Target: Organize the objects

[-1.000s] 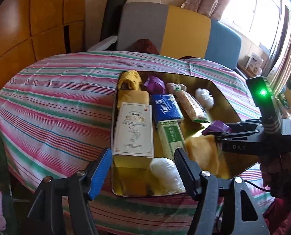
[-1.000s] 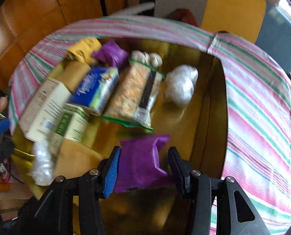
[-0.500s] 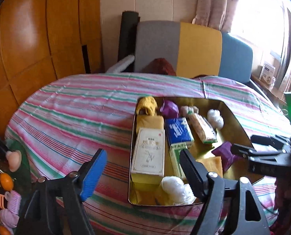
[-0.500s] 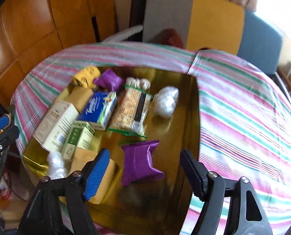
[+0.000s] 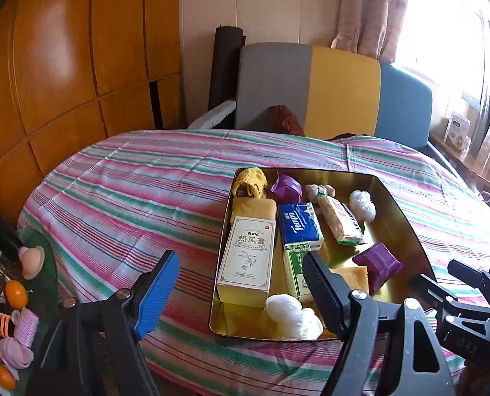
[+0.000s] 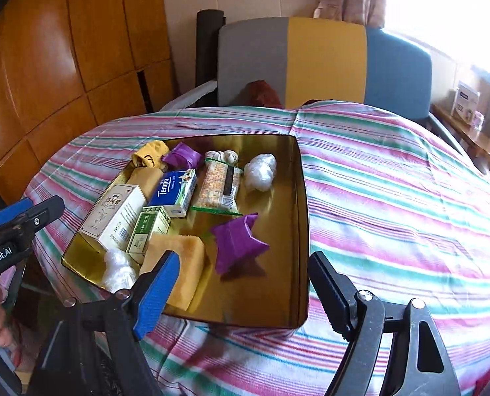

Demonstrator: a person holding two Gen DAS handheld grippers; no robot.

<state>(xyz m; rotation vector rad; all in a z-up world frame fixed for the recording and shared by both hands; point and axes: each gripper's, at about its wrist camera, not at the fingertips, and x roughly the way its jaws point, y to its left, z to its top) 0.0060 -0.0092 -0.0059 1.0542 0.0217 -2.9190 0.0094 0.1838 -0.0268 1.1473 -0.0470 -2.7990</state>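
Your left gripper [image 5: 240, 288] hangs over the near-left corner of the gold tray [image 5: 406, 227] with its fingers [image 5: 157, 292] spread wide and nothing between them. The tray sits on the striped desk [image 5: 139, 191]. From left to right it holds a tall white box [image 5: 248, 259], a yellow sponge [image 5: 253, 208] behind it, a blue Tempo tissue pack [image 5: 299, 227], a green box [image 5: 296, 269], a snack bar [image 5: 340, 219] and 2 purple packets — 1 at the far end [image 5: 286, 188], 1 near the right wall [image 5: 378, 265]. Your right gripper [image 6: 241, 288] hovers just outside the tray's near edge; its fingers have just been opening and they grip nothing — the nearer purple packet [image 6: 238, 241] lies free on the tray floor, beside a second yellow sponge [image 6: 180, 262].
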